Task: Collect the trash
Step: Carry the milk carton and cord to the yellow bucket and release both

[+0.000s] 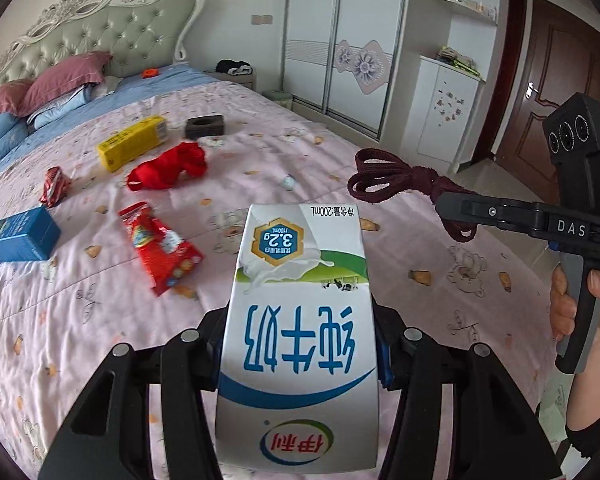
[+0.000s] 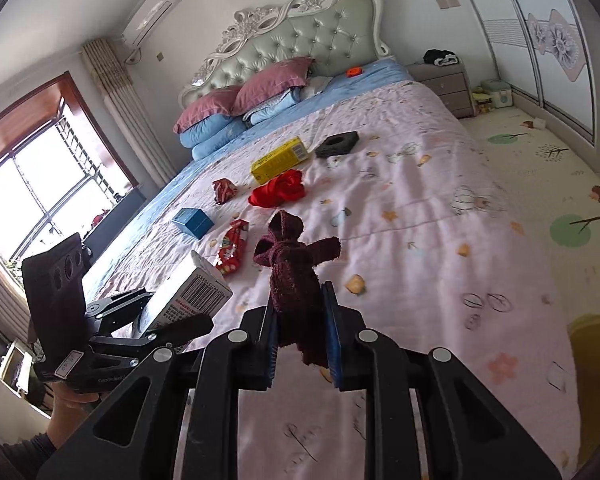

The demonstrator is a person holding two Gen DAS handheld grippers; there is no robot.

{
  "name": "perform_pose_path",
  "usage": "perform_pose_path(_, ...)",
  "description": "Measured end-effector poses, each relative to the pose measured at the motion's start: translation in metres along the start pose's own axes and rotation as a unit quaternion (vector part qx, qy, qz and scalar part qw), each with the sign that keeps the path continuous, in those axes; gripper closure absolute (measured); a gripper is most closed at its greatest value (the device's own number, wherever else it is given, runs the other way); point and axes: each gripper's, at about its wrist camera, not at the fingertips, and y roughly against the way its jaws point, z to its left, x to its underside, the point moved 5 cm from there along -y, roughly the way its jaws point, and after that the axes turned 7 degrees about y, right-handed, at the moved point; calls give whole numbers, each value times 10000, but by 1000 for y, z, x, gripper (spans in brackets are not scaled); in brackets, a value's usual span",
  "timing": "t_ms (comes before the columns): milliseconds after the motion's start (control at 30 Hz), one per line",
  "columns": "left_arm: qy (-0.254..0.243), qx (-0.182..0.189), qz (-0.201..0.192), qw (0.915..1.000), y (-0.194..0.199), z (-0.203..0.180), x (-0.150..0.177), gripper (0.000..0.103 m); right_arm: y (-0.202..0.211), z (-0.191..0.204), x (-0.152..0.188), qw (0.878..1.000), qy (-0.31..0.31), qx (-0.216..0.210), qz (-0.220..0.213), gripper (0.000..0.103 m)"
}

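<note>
My left gripper (image 1: 300,344) is shut on a white milk carton (image 1: 300,320) and holds it above the pink bedspread; the carton also shows in the right wrist view (image 2: 188,292). My right gripper (image 2: 300,336) is shut on a knotted dark maroon strap (image 2: 292,264), also in the left wrist view (image 1: 404,180), held above the bed. On the bed lie a red snack packet (image 1: 162,246), a blue box (image 1: 22,234), a small red wrapper (image 1: 54,186), a yellow box (image 1: 132,142), a red cloth (image 1: 168,168) and a black block (image 1: 205,126).
Pillows (image 1: 60,80) and a tufted headboard (image 1: 112,28) stand at the bed's far end. A wardrobe (image 1: 340,40) and a brown door (image 1: 548,92) are to the right. A nightstand (image 2: 444,80) and a patterned floor mat (image 2: 560,200) lie beside the bed.
</note>
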Motion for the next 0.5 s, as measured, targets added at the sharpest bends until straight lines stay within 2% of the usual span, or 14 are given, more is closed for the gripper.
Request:
perform_pose_path(233, -596, 459, 210, 9969, -34, -97, -11, 50, 73, -56, 26, 9978, -172, 605, -195, 83)
perform_pose_path(500, -1124, 1014, 595, 9867, -76, -201, -16, 50, 148, -123, 56, 9886, -481, 1363, -419, 83)
